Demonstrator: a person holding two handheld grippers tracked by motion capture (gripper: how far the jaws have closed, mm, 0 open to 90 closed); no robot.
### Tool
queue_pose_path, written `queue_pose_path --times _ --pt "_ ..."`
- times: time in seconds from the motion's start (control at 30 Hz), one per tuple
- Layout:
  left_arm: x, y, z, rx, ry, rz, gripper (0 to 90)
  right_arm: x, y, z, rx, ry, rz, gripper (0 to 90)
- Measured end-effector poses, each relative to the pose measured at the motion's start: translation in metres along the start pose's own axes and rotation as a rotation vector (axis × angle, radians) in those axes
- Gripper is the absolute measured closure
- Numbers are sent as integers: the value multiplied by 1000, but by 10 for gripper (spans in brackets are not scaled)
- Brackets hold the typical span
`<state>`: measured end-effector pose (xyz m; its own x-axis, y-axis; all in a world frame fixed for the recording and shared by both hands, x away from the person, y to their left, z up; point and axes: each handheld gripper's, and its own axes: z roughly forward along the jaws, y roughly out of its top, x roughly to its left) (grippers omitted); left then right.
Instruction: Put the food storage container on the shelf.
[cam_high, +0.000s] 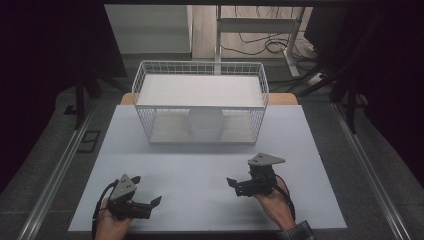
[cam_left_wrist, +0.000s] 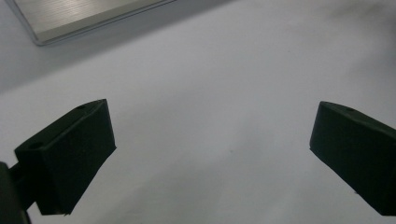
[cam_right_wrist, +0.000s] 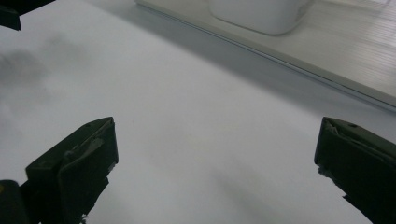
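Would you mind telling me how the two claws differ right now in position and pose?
The left claw sits nearer the table's front edge and points toward the right; the right claw sits farther forward, closer to the wire rack, and points toward the left. The left claw's grey plate tilts steeply, while the right claw's lies flatter. Both are open, empty and held low over the white table.

White table (cam_high: 200, 175) — a wire rack (cam_high: 200, 102) stands on it.

White wire rack (cam_high: 200, 70), smooth matt table (cam_high: 200, 180), matt black claw (cam_left_wrist: 212, 158) jaws.
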<state>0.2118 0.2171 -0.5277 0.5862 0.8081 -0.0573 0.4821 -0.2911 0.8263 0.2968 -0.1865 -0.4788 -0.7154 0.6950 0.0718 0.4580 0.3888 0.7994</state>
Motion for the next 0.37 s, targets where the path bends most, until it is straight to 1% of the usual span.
queue_pose_path --times 0.07,0.13,0.17,0.2,0.3,0.37 --pt "1 -1 0 2 4 -4 0 -2 -7 -9 -3 -9 -1 0" --pt "2 -1 0 5 10 -11 0 -4 -15 -17 -6 -32 -1 0" --pt "2 -1 0 5 10 -11 0 -4 -15 -17 -6 -32 -1 0" --pt "3 -2 0 12 12 -14 0 -6 -26 -25 -5 -55 -1 0" --pt "2 -2 1 19 21 -6 0 -13 -42 -31 7 -85 23 0" --pt "2 -1 1 17 25 -3 0 -18 -47 -32 15 -98 36 0"
